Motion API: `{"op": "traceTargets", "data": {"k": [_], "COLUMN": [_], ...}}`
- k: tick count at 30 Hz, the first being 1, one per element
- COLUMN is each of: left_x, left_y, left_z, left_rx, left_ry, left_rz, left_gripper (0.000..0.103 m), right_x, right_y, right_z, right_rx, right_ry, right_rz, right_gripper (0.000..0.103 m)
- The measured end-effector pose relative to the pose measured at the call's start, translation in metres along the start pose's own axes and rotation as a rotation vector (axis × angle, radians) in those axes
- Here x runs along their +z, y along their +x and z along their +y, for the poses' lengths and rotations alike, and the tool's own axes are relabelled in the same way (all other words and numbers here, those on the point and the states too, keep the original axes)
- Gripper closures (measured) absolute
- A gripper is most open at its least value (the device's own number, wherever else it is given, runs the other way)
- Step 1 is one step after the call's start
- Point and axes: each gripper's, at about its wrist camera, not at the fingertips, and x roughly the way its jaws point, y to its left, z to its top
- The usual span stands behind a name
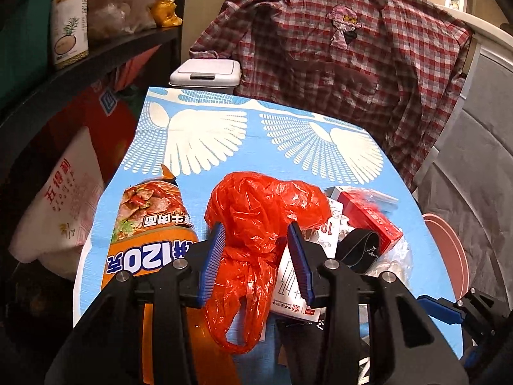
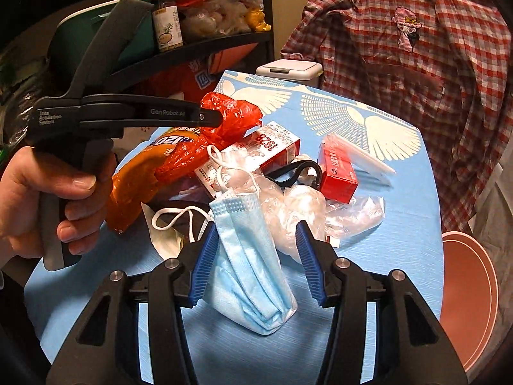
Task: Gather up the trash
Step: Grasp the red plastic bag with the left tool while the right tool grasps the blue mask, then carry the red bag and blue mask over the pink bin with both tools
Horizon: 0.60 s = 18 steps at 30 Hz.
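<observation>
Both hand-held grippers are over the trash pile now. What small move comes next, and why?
Probably close both. The left hand-held gripper stands open around the red plastic bag, and the right hand-held gripper is open around the blue face mask; neither looks pinched yet.

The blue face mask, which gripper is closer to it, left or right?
Right. The right gripper straddles the blue face mask, open jaws on either side. The left gripper is farther up the table, around the red plastic bag.

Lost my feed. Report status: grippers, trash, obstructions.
Left gripper open astride red plastic bag. Right gripper open astride blue face mask. Trash heaped tight; clear plastic wrap beside mask.
</observation>
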Motion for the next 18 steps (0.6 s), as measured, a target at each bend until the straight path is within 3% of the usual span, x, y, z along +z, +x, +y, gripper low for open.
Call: {"op": "traceTargets", "data": {"k": [7, 13, 18], "left_x": [-0.001, 0.000, 0.002], "left_y": [0.008, 0.008, -0.002], "left_z": [0.002, -0.003, -0.006], "left_rx": [0.011, -0.001, -0.009], "left_ry": [-0.008, 0.003, 0.014], "left_rz": [0.017, 0.027, 0.021], "left_gripper": [0.063, 0.081, 0.087], "right_x": [-0.003, 0.000, 0.007], "right_y": [0.003, -0.001, -0.016], "right_z": [-0.002, 0.000, 0.002], "right_rx": [-0.002, 0.014, 0.030], "right_ry": [-0.003, -0.014, -0.008], "right_rz": [0.018, 0.024, -0.001], "right_gripper": [0.055, 0.082, 0.090]}}
